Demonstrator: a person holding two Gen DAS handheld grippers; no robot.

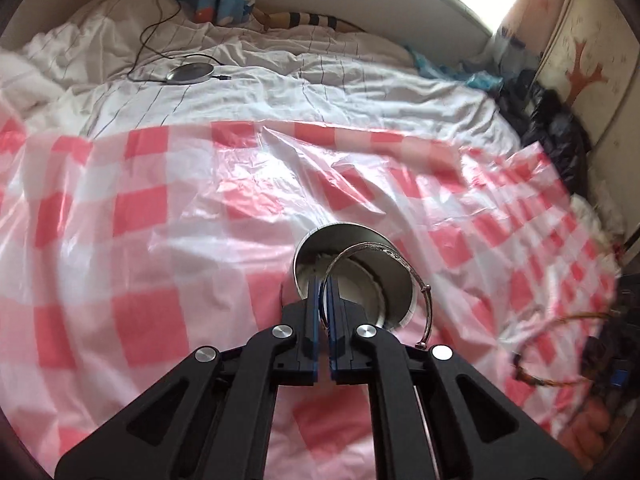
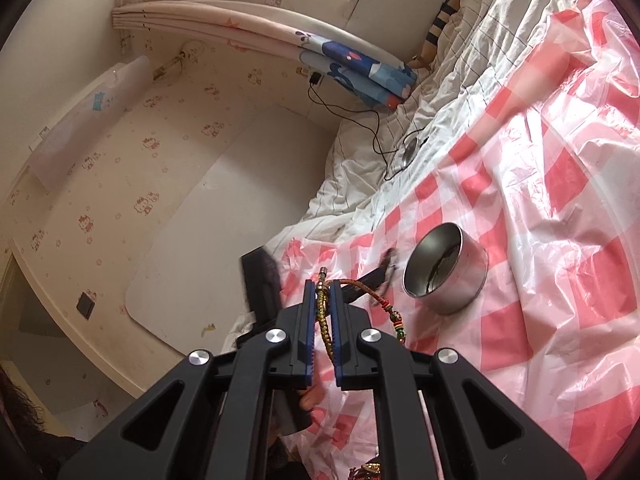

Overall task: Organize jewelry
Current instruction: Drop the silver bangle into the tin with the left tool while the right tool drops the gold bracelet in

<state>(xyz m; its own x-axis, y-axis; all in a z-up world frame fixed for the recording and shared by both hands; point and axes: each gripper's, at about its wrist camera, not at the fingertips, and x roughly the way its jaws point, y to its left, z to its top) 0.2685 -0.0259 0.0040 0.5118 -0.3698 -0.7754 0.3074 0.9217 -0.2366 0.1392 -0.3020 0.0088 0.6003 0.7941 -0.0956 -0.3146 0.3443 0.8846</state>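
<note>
Silver bangle [image 1: 384, 252] pinched in my left gripper [image 1: 325, 280] hangs over the steel tin [image 1: 394, 300]; my right gripper [image 2: 325, 286] grips a braided bracelet [image 2: 326, 320], so I'd lower before releasing.

One steel bowl [image 2: 446, 270], one silver bangle [image 1: 400, 276], one braided bracelet [image 2: 326, 320]

**Hidden and unclear parts around the steel tin**

In the left wrist view, the near rim of the steel tin [image 1: 394, 280] is covered by the left gripper [image 1: 324, 304] and the silver bangle [image 1: 420, 300]. Its contents cannot be made out. Right of the tin, the checkered sheet [image 1: 560, 240] is blurred.
</note>
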